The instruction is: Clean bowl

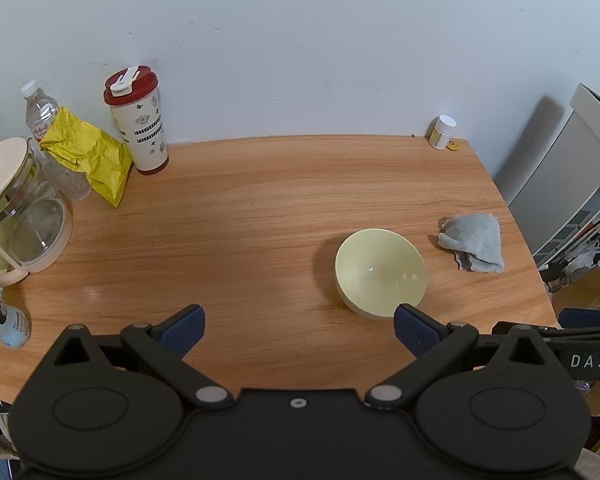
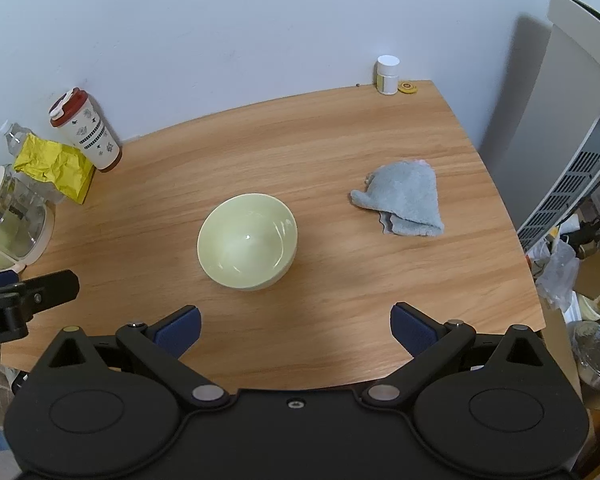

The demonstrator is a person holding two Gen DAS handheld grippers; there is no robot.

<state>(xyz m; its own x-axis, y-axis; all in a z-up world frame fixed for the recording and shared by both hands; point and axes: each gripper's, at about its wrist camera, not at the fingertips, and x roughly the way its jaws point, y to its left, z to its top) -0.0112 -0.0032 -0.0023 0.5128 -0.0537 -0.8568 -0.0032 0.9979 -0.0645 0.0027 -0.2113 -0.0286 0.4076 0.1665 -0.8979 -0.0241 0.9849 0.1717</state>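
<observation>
A pale green bowl (image 1: 380, 272) stands upright on the wooden table (image 1: 240, 216); it also shows in the right wrist view (image 2: 247, 240). A crumpled grey cloth (image 1: 474, 242) lies to its right, also seen in the right wrist view (image 2: 402, 198). My left gripper (image 1: 298, 330) is open and empty above the table's near edge, its right pad just in front of the bowl. My right gripper (image 2: 296, 328) is open and empty, nearer than the bowl and cloth.
At the back left stand a red-lidded tumbler (image 1: 138, 120), a yellow bag (image 1: 88, 152), a water bottle (image 1: 40, 110) and a glass jar (image 1: 16, 204). A small white-capped bottle (image 1: 442, 132) sits at the back right corner. A grey appliance (image 2: 572, 128) stands right of the table.
</observation>
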